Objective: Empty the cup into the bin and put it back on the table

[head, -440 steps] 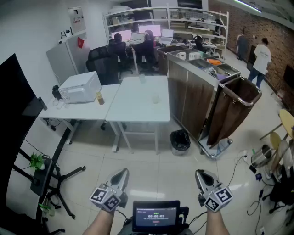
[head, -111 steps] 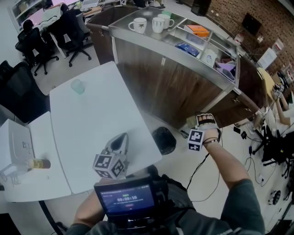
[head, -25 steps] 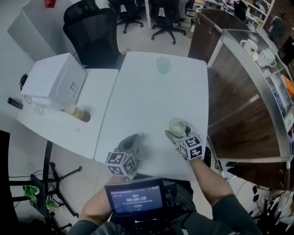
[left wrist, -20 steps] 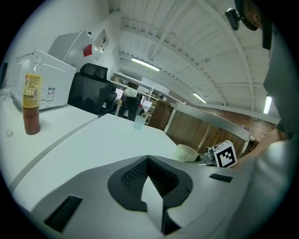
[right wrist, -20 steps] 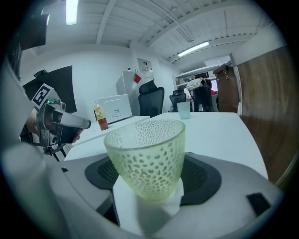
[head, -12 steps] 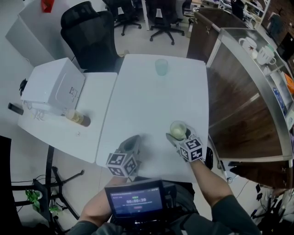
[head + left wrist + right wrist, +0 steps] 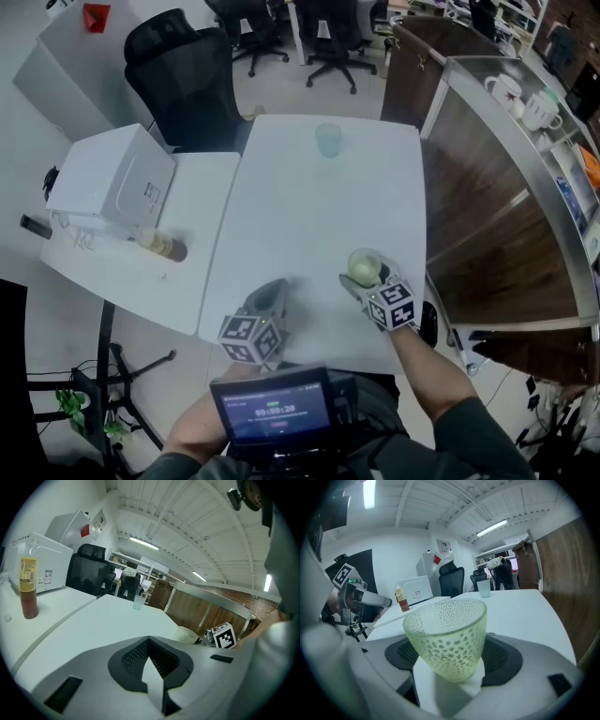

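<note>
Pale green dimpled cup (image 7: 445, 630), empty-looking, is pinched at its base by the right gripper (image 7: 449, 681) close to the table's (image 7: 319, 206) near right edge. Releasing it tilted or too high could tip it over the side. Left gripper (image 7: 150, 653) is closed on nothing.

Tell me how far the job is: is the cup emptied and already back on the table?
Done, it seems: the cup shows nothing inside. In hand: the right gripper is shut on it, upright, over the near edge of the table; whether it touches, I cannot tell. Left: set it down if needed, open the jaws and withdraw.
</note>
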Demonstrator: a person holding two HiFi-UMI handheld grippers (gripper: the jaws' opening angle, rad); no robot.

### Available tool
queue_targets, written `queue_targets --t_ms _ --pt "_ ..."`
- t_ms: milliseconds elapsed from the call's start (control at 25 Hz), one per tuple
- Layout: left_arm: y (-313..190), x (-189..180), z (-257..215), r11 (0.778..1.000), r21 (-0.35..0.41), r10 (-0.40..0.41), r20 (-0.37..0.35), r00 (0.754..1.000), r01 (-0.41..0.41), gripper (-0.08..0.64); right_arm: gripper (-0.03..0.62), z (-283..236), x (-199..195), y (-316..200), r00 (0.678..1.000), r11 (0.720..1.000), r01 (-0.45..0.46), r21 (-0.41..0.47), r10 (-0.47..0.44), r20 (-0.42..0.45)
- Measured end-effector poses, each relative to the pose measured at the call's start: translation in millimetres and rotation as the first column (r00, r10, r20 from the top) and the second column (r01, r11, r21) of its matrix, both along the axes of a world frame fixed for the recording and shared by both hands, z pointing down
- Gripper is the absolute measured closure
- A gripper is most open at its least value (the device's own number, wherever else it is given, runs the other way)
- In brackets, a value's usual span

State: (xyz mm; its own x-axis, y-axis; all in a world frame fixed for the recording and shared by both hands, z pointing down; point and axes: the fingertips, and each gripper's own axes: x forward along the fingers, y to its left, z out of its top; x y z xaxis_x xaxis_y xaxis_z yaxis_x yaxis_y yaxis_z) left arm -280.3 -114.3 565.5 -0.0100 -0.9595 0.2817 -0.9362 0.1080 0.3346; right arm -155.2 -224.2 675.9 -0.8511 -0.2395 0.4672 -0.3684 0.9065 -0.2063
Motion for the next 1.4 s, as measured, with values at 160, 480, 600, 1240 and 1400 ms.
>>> queue_targets --t_ms 160,480,600,1240,1400 --pt "1.9 0.9 -2.1 1.000 -0.001 0.001 0.006 1.000 -0.001 0.569 0.161 0.1 0.0 2.5 1.000 1.000 0.011 -0.010 -0.011 0.003" --pt "7.1 2.4 -8.5 1.000 0.003 -0.004 0.004 1.000 0.004 0.569 0.160 -6.3 23.0 10.4 1.000 0.999 -0.017 -0.032 0.018 0.014" --pt "9.4 1.1 -15.1 1.000 0.016 -0.015 -0.009 1.000 0.016 0.568 0.161 -13.0 47.6 17.1 0.999 0.998 -0.044 -0.051 0.045 0.014" --pt "14.4 26.8 -43.9 0.993 0.115 0.027 0.006 1.000 -0.028 0.569 0.459 -133.1 136.1 56.2 0.974 0.992 -0.114 0.048 0.103 0.200" --pt "15.0 34.5 -53.4 0.991 0.127 0.033 0.004 0.999 -0.033 0.569 0.503 -155.9 135.3 55.8 0.962 0.989 -0.127 0.072 0.106 0.251"
